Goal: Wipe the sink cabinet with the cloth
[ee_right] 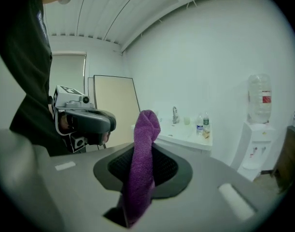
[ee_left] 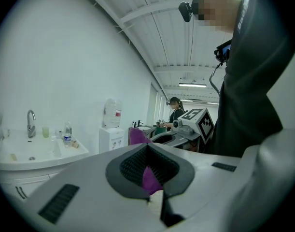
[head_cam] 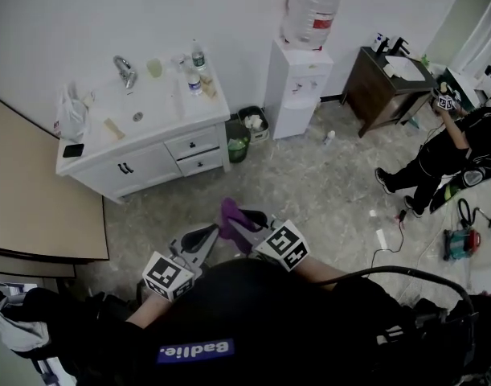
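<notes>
The person stands back from the sink cabinet (head_cam: 141, 163) with both tools drawn in close to the body, tips nearly meeting. The right gripper (head_cam: 242, 230) has its jaws pressed together on the purple cloth (head_cam: 230, 215), which runs up through the pads and stands above them in a rolled end. The left gripper (head_cam: 208, 238) is closed too, and a sliver of the same purple shows low between its pads, so it seems to nip a corner of the cloth.

What matters for the coming move is where the cabinet lies. It is ahead and off to the person's left, well apart across open floor. Its long side runs along the wall, and the drawer fronts face this way. The faucet (head_cam: 124, 71) and the bottles (head_cam: 195, 69) sit on its white top, with a water cooler (head_cam: 301, 79) just beyond its right end.

The left tool is on the nearer side, but the right one carries most of the cloth. My guess is the person has to step forward and turn left. The right arm would then swing across, with the cloth laid flat along the cabinet's length.
</notes>
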Demonstrator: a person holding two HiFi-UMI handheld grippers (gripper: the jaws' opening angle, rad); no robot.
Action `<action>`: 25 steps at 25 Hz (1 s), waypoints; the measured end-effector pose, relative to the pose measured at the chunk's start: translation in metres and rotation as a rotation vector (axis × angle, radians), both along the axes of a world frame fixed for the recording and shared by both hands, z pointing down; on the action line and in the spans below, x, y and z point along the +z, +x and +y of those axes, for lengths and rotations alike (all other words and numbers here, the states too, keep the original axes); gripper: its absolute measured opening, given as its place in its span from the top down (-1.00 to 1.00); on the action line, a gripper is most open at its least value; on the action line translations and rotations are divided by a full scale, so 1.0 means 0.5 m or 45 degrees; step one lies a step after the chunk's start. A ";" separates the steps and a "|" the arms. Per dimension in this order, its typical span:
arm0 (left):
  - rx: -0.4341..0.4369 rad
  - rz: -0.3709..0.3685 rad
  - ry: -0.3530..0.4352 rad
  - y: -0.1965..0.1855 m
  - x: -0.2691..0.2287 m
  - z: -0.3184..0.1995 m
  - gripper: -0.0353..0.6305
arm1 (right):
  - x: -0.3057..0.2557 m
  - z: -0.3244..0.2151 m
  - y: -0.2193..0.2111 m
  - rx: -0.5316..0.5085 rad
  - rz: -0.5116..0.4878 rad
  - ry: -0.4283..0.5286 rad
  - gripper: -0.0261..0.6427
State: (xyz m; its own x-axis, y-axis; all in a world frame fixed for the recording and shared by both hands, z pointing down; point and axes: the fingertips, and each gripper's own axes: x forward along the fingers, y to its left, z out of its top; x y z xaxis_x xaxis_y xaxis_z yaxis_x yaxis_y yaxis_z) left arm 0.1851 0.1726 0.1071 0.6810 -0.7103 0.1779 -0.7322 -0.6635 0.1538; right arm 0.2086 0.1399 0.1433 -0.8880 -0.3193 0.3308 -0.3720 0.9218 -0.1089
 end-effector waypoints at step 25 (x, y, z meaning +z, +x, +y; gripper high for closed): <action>-0.094 -0.019 0.025 -0.089 0.013 0.046 0.93 | 0.019 0.049 -0.081 -0.067 0.016 -0.025 0.71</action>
